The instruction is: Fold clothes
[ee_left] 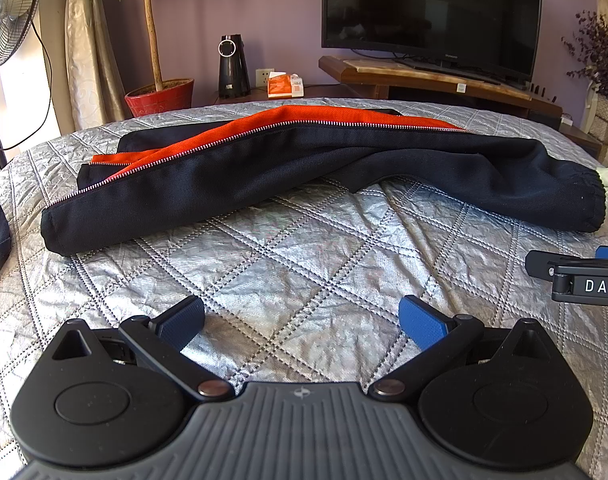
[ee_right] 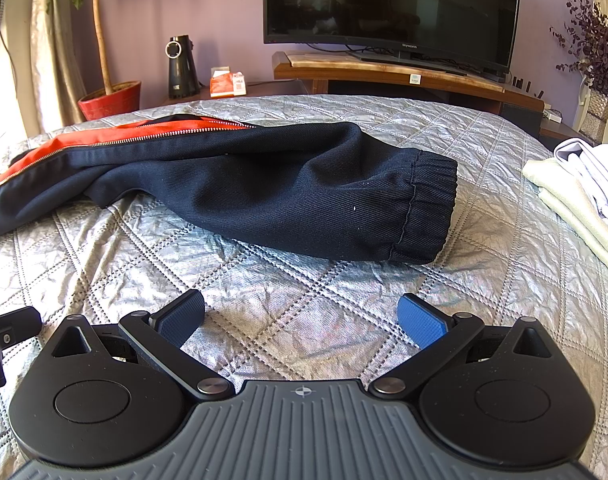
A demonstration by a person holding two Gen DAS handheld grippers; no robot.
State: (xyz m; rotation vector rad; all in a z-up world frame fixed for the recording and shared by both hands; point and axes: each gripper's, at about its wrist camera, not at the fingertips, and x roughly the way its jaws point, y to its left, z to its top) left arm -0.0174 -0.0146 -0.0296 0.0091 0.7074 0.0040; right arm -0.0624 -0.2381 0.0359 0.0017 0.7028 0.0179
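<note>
Lying ahead of both wide-spread tools (ee_left: 301, 322) (ee_right: 301, 320), the dark jacket (ee_left: 304, 176) touches neither.

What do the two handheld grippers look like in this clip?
Both match: the left gripper and the right gripper have black linkage arms, round black hubs, a ribbed grey body with a crosshair mark, and textured blue pads. White letters "DAS" mark the right gripper's side.

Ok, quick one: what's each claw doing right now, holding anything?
Left claw: open, holding nothing, above the bedspread.
Right claw: open, holding nothing, short of the jacket.
</note>
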